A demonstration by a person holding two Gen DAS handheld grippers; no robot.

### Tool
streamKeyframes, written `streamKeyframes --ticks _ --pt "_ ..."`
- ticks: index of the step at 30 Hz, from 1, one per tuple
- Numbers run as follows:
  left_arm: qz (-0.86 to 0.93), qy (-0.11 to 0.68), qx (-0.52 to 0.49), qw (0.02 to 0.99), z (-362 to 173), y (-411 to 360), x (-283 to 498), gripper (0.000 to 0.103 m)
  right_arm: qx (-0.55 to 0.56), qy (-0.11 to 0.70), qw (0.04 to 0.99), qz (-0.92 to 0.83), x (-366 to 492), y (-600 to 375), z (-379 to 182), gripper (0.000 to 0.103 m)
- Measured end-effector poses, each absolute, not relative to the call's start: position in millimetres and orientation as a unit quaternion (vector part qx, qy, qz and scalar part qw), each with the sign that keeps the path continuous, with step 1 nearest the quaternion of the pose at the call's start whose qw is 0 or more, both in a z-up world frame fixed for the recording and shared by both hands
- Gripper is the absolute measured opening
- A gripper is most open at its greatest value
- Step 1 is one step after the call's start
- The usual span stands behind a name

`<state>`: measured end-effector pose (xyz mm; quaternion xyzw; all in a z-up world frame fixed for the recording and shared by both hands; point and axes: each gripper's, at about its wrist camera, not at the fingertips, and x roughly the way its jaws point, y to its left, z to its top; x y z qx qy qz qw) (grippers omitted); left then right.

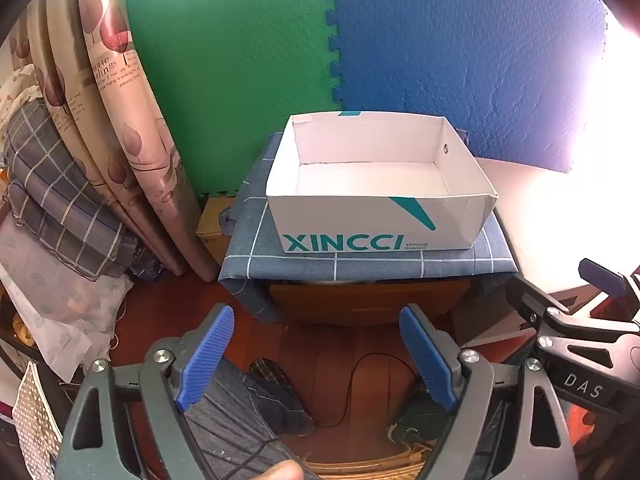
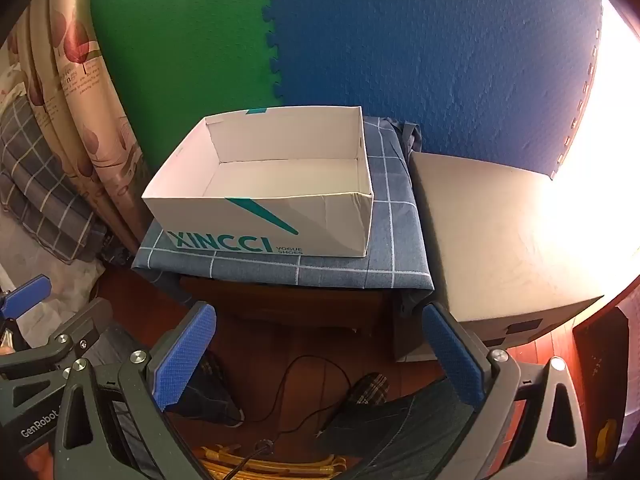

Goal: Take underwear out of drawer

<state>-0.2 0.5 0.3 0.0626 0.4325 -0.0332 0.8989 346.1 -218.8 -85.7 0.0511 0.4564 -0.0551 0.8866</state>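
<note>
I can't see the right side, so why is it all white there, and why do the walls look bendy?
Left wrist view: strong light washes out the right edge beside the blue foam mat; the shoe box stays sharp. Right wrist view: the same glare whitens the far side of the white cabinet. Both views: the fisheye lens curves the curtain and darkens the corners.

One open white shoebox (image 1: 372, 220), one blue checked cloth (image 1: 360, 266) under it, one wooden cabinet (image 1: 360, 304), two foam wall mats, one green (image 1: 228, 80) and one blue (image 1: 460, 60), one patterned curtain (image 1: 120, 140), two grippers, left (image 1: 318, 356) and right (image 2: 320, 360)
</note>
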Motion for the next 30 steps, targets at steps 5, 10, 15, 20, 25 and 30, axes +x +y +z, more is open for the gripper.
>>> streamKeyframes --ticks 5,10,15,20,25,30 --pt "-0.031 0.433 0.066 0.898 0.5 3.0 -1.0 0.087 0.049 0.454 0.888 -0.057 345.9 -218.8 -86.6 0.102" --pt "-0.031 0.435 0.065 0.898 -8.3 1.0 -1.4 0.087 0.048 0.456 0.887 -0.056 346.6 -219.1 -86.9 0.102" --pt "-0.033 0.436 0.065 0.897 -10.0 1.1 -1.4 0.087 0.048 0.456 0.887 -0.056 347.4 -220.2 -88.5 0.102" --pt "-0.031 0.436 0.062 0.897 -3.6 3.6 0.6 0.087 0.046 0.458 0.886 -0.056 347.0 -218.0 -89.3 0.102" --pt "-0.03 0.435 0.064 0.898 -4.9 2.6 1.1 0.087 0.046 0.457 0.887 -0.055 345.4 -215.7 -89.5 0.102" --pt "-0.038 0.433 0.055 0.899 -12.2 5.4 3.9 0.087 0.043 0.458 0.886 -0.057 347.8 -219.0 -93.7 0.102"
